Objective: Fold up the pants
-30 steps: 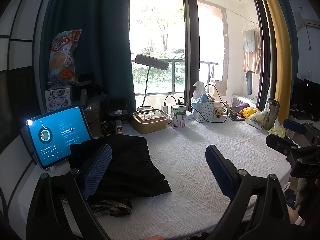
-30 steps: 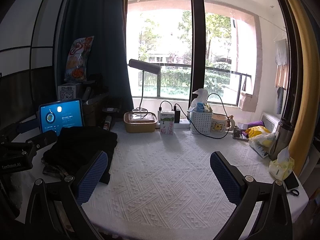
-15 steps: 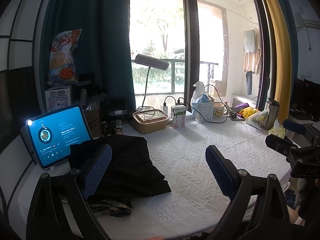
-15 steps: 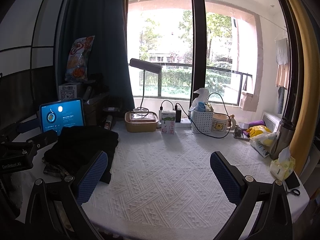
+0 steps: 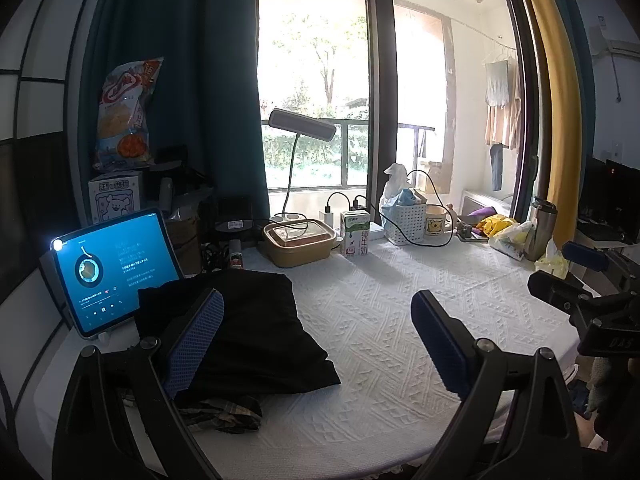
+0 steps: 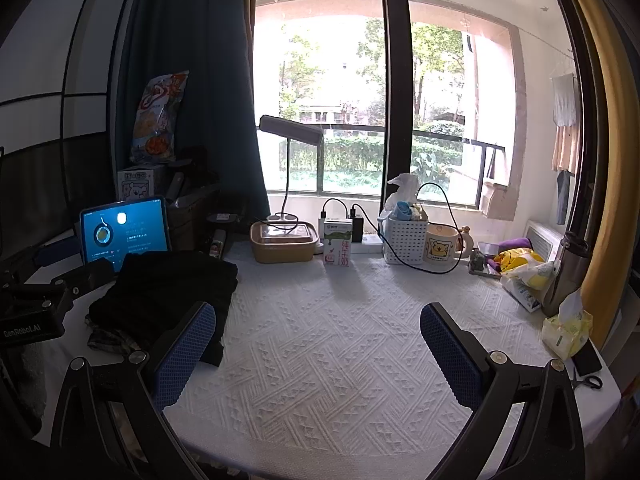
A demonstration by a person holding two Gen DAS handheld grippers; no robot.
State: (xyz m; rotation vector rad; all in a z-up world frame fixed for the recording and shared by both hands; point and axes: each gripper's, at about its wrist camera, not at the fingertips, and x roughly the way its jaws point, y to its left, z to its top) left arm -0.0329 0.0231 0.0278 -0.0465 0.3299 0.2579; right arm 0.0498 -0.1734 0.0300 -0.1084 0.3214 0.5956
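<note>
Left wrist view: white textured tablecloth (image 5: 380, 320) over most of frame; folded black pants (image 5: 248, 328) at left on top of a plaid garment (image 5: 224, 416), lit tablet (image 5: 112, 268) just behind. Right edge of this view: the right gripper (image 5: 560, 268) seen from the side, over the table's right end. Not seen in the other view.

Right wrist view: same tablecloth (image 6: 340, 340), wider look at the right end: steel flask (image 6: 568, 272), yellow tissue pack (image 6: 568, 328), phone (image 6: 587, 360) and scissors (image 6: 588, 382) near the edge. Left gripper (image 6: 60, 268) at far left, body marked "GenRobot.AI".

Back row, both views: food container (image 5: 298, 242), white basket (image 5: 404, 222), milk carton (image 5: 355, 232), mug (image 5: 436, 224).

Left gripper (image 5: 316, 340): fingers spread wide, nothing between; left pad (image 5: 196, 336) overlaps the pants in frame, contact not determinable.

Right gripper (image 6: 318, 354): spread wide, empty, over bare cloth; pants (image 6: 168, 292) beside and beyond its left pad (image 6: 184, 354).
</note>
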